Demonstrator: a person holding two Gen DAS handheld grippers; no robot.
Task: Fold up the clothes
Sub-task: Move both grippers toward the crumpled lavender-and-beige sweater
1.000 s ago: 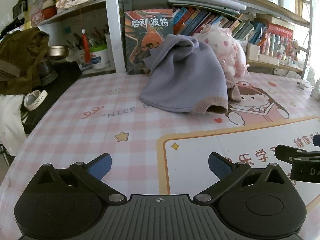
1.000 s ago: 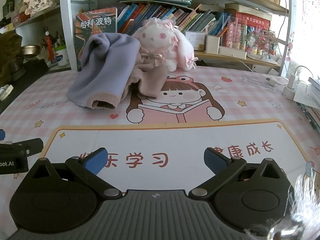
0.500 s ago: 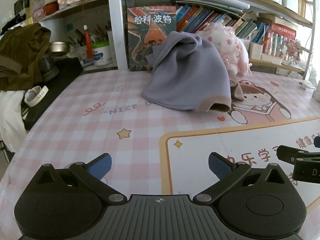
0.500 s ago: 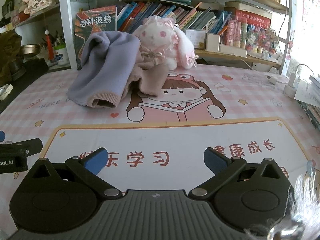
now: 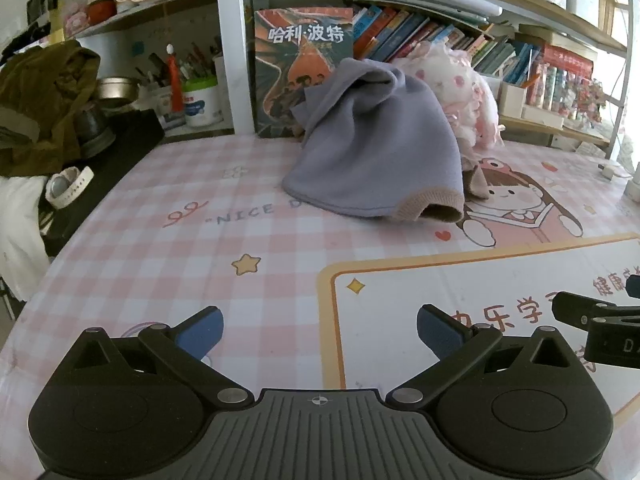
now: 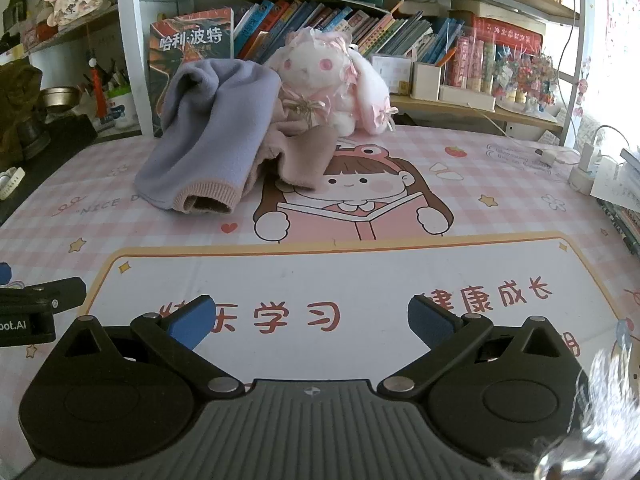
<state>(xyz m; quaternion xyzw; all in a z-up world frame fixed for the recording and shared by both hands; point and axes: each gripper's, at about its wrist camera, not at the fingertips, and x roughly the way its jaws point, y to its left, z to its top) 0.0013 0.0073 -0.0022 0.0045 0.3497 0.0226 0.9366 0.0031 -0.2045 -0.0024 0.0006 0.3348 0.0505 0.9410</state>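
Both grippers hovering over the desk, jaws spread apart and gripping nothing.

The lilac garment [image 5: 376,152] is lying heaped against the plush rabbit [image 6: 328,80] at the desk's [image 5: 168,272] back, well apart from the left gripper [image 5: 320,330] and right gripper [image 6: 310,318], which are sitting nearer the front edge.

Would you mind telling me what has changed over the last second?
Both grippers have eased forward toward the sweater: it looms slightly larger in each view. The left gripper and right gripper remain wide open, holding nothing. The sweater lies heaped as before, leaning against the plush rabbit, on the mat.
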